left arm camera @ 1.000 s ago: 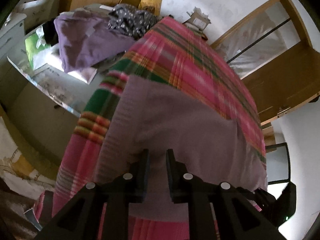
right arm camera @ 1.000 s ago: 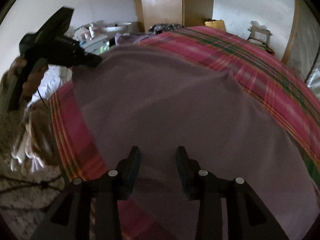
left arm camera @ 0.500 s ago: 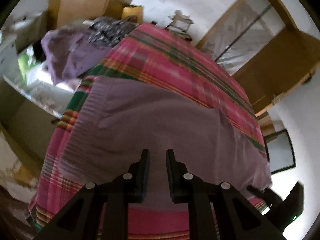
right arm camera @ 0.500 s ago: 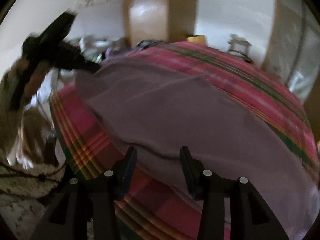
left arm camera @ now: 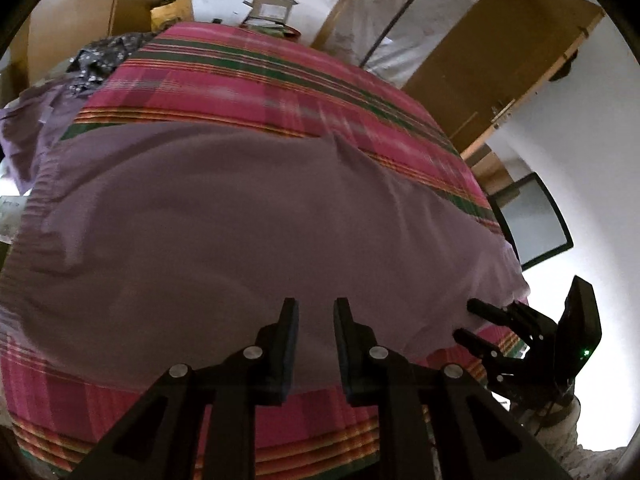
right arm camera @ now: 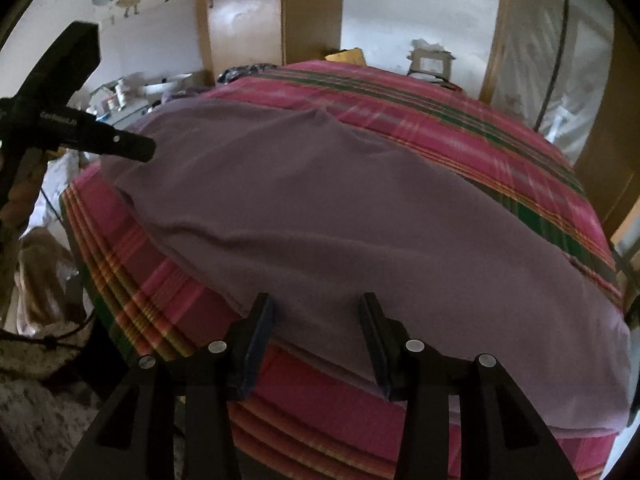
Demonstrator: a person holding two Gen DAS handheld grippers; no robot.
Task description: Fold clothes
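claws (left arm camera: 316, 312): 2 | purple garment (left arm camera: 248, 216): 1 | plaid blanket (left arm camera: 248, 76): 1

A garment (right arm camera: 340, 216) lies spread flat on the bed (right arm camera: 460, 128), covering its near half; the bed's far half lies bare behind it. The left gripper (left arm camera: 316, 320) hangs above the garment's near edge, the right gripper (right arm camera: 316, 320) likewise, further along the same edge. A heap of clothes (left arm camera: 28, 120) lies beyond the bed's far left corner. A wardrobe (right arm camera: 248, 16) stands behind the bed; a door (left arm camera: 500, 52) stands at right.
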